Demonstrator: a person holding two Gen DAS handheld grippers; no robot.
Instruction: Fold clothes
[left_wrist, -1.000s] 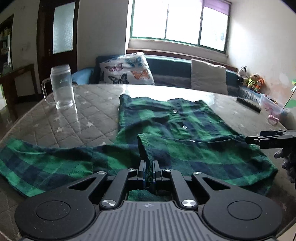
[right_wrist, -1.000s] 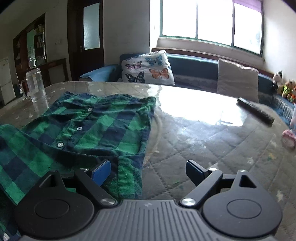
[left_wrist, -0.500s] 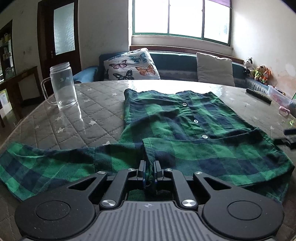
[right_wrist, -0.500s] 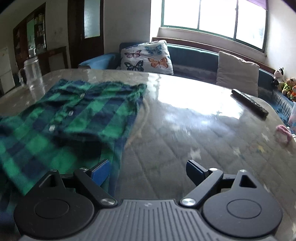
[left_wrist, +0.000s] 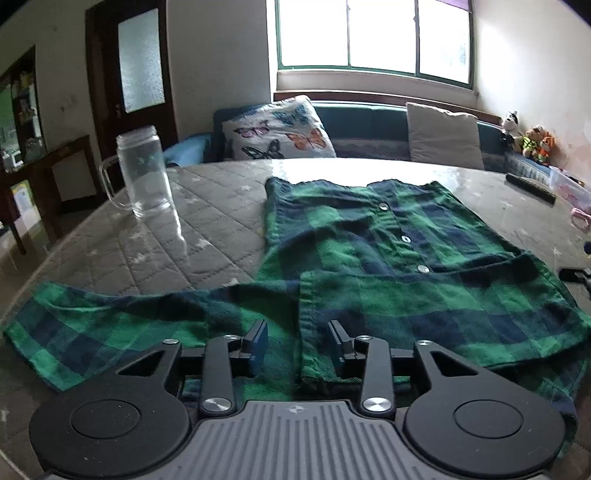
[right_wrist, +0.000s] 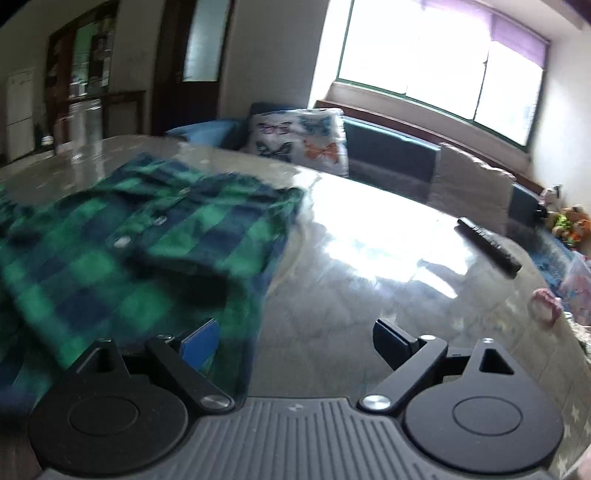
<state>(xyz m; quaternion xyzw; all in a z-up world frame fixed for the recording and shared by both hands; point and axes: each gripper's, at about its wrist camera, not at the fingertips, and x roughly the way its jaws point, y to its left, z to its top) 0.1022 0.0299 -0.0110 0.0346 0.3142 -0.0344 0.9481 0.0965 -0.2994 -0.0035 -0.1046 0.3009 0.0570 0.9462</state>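
Green and navy checked flannel, the shirt (left_wrist: 388, 266) lies flat on the counter (left_wrist: 207, 229), buttons up. One side looks already folded in over the body, where a doubled edge runs across near the lowest button. The other sleeve (left_wrist: 110, 317) is not folded yet; it stretches out flat to the side of the shirt where the glass mug (left_wrist: 142, 171) stands. So I judge the task is at an early stage: this sleeve must come in, and then the body must be folded across.

The left claw (left_wrist: 297, 341) is released, its jaws apart on either side of a fold edge of the shirt, grasping nothing. The right claw (right_wrist: 291, 341) is also wide apart and holds nothing; it hovers at the shirt's edge, on the side away from the mug, and its view is blurred.

The counter has a grey quilted cover with small stars under a glossy, reflecting sheet. A dark remote control (right_wrist: 489, 245) lies well apart from the shirt. Behind the shirt stands a blue sofa (left_wrist: 369, 122) with a butterfly cushion (left_wrist: 277, 129), under a bright window (left_wrist: 373, 35). Soft toys (left_wrist: 532, 140) sit at the sofa's far end.
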